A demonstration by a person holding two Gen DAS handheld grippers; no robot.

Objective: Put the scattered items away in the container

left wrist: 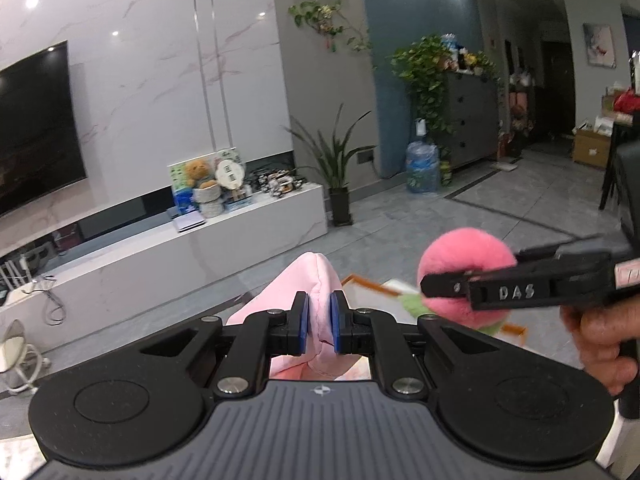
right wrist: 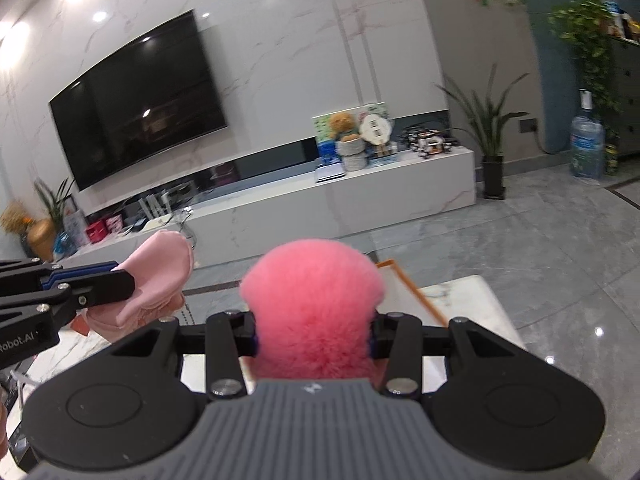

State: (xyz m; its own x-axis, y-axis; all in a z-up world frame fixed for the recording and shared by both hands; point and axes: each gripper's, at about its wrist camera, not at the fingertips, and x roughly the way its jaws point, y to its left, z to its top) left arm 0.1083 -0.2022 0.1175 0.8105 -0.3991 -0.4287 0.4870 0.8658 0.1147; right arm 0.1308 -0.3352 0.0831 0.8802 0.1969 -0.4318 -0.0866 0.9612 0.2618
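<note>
Two tongs, both loaded and raised above the white marble table (right wrist: 476,300). Left tongs (left wrist: 320,322) clenched on a pale pink cloth pouch (left wrist: 304,280), pinched between blue pads (left wrist: 335,320). Right tongs (right wrist: 314,338) clamped around a fluffy pink plush ball (right wrist: 316,300), green trim showing beneath it in the left view. Read "DAS" in raised letters on the right tongs' finger (left wrist: 516,291); read "Robot.AI" on the left tongs' body (right wrist: 20,342). Glimpsed an orange-rimmed white container (right wrist: 416,292) on the table below the plush, partly hidden. Seen beyond: wall-mounted television (right wrist: 140,104), teddy bear (right wrist: 344,124) on the white TV bench (right wrist: 360,200).
</note>
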